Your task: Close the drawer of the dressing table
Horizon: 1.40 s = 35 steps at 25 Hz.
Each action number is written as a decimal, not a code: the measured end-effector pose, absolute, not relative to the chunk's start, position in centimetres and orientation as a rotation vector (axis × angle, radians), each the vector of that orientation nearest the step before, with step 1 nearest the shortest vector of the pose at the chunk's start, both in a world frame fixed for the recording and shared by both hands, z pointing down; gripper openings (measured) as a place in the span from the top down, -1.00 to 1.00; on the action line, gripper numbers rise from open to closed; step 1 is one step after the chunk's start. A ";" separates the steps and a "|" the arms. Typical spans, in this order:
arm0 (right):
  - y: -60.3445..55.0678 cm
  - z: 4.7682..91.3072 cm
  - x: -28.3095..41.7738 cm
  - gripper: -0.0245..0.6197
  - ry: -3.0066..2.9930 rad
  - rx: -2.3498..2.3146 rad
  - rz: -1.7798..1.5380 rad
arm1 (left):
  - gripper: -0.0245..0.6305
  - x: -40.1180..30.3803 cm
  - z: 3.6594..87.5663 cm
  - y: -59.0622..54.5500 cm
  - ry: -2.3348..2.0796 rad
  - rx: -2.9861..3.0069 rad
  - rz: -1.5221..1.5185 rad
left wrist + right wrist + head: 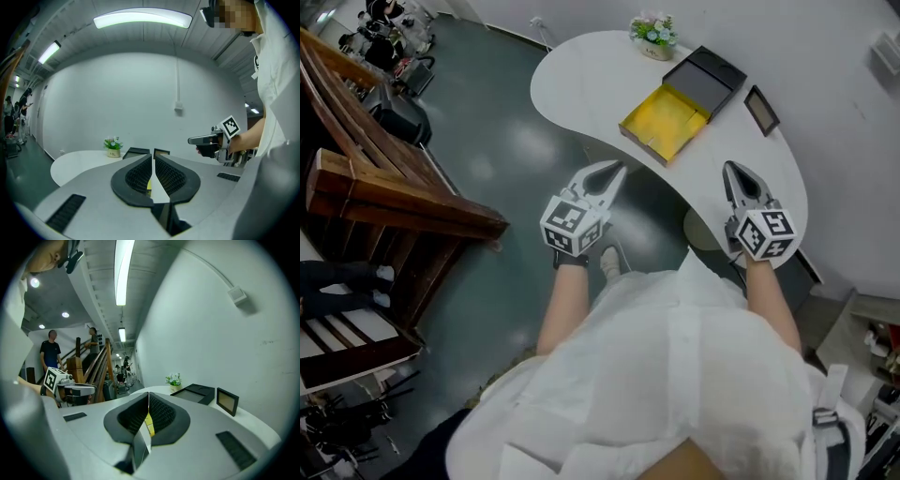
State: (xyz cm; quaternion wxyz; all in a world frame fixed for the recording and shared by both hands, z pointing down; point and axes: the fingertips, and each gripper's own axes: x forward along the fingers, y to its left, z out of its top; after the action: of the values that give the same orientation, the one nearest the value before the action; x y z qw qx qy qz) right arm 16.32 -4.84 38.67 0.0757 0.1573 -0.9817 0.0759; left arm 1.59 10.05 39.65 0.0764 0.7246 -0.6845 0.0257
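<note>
On the white curved dressing table (pixel 581 75) a yellow-lined drawer (pixel 664 122) stands pulled out of a black box (pixel 705 80) toward the table's front edge. My left gripper (pixel 619 169) hangs in the air just in front of that edge, left of the drawer, jaws shut on nothing. My right gripper (pixel 731 167) hovers over the table's right end, also shut and empty. In the left gripper view the closed jaws (pixel 153 157) point at the black box (pixel 136 152), with the right gripper (pixel 190 139) off to the right. The right gripper view shows its shut jaws (pixel 148 393).
A small flower pot (pixel 654 36) stands at the table's back and a dark picture frame (pixel 761 110) at the right. A round stool (pixel 703 230) sits under the table. Wooden stairs (pixel 384 187) fill the left. People stand far off down the hall (pixel 49 352).
</note>
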 end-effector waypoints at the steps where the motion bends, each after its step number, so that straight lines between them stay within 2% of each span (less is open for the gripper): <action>1: -4.5 38.7 14.9 0.89 -2.940 0.474 0.227 | 0.83 0.2 39.7 10.4 -2.046 2.174 0.072; 7: -3.0 38.6 7.1 0.89 -2.931 0.525 0.214 | 0.83 -7.4 39.7 11.4 -1.960 2.260 0.080; 14: -2.5 38.5 2.8 0.89 -2.921 0.669 0.230 | 0.83 -12.0 39.5 11.4 -1.816 2.383 0.041; 23: -3.9 41.3 1.6 0.89 -2.852 0.728 0.280 | 0.83 -12.9 40.9 6.8 -1.678 2.511 0.142; 35: -11.8 44.1 -0.8 0.89 -2.790 0.786 0.344 | 0.83 -13.2 44.1 -5.1 -1.384 2.643 0.293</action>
State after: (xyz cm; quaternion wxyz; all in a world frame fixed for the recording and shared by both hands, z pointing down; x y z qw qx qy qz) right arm -0.78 -11.83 44.13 0.1112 0.2677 -0.9499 0.1171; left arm -13.19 -5.08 44.07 0.0717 0.8794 -0.4605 0.0973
